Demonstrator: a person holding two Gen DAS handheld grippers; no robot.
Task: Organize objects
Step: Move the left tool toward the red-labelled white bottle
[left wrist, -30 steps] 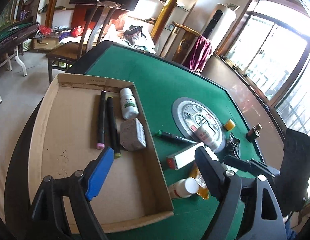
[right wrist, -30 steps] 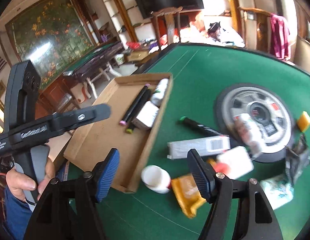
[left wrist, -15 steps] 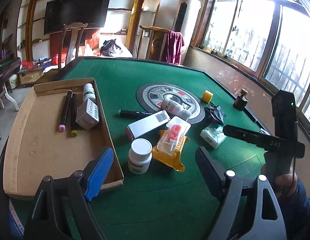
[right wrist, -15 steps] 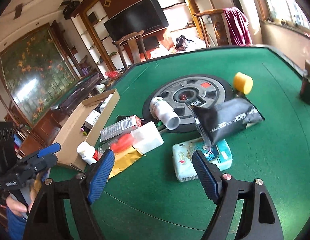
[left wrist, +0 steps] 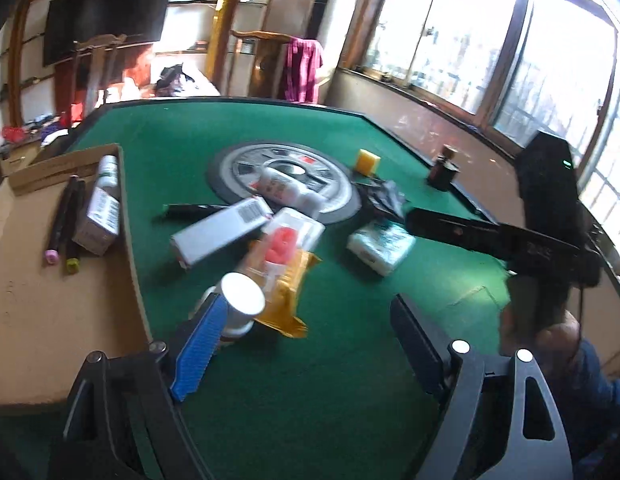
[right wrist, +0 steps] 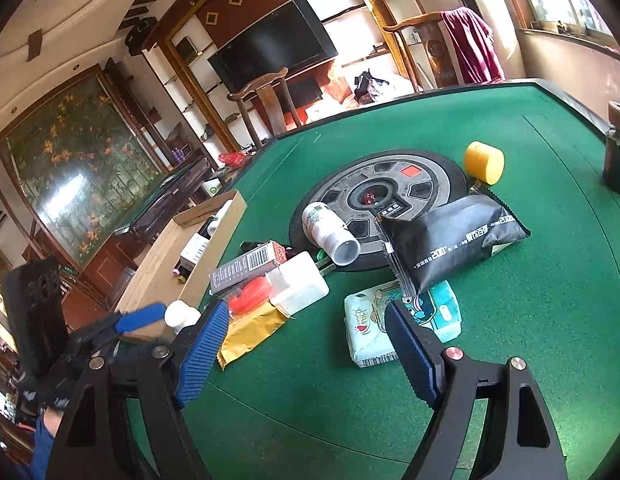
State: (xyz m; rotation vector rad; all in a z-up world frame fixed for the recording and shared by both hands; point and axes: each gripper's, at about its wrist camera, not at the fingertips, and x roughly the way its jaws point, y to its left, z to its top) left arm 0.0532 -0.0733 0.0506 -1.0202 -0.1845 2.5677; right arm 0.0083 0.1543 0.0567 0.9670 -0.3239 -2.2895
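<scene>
A cardboard tray (left wrist: 50, 312) on the green table holds two markers (left wrist: 64, 224), a small box (left wrist: 98, 220) and a bottle (left wrist: 108, 170). My left gripper (left wrist: 306, 344) is open and empty, its blue finger beside an upright white bottle (left wrist: 240, 300). Next to that lie a yellow packet (left wrist: 288, 296), a clear case with red contents (left wrist: 290, 236) and a long box (left wrist: 222, 234). My right gripper (right wrist: 306, 350) is open and empty, low over a tissue pack (right wrist: 369, 320) and near a black pouch (right wrist: 449, 240).
A grey round disc (right wrist: 393, 188) in the table's middle carries a lying white bottle (right wrist: 329, 232). A yellow cylinder (right wrist: 483, 162) and a dark bottle (right wrist: 617, 156) stand toward the right. A black pen (left wrist: 194, 210) lies by the long box. Chairs stand behind the table.
My left gripper has swung right off the tray and come down close to the upright white bottle. My right gripper has swung right and closed in on the tissue pack and black pouch.
</scene>
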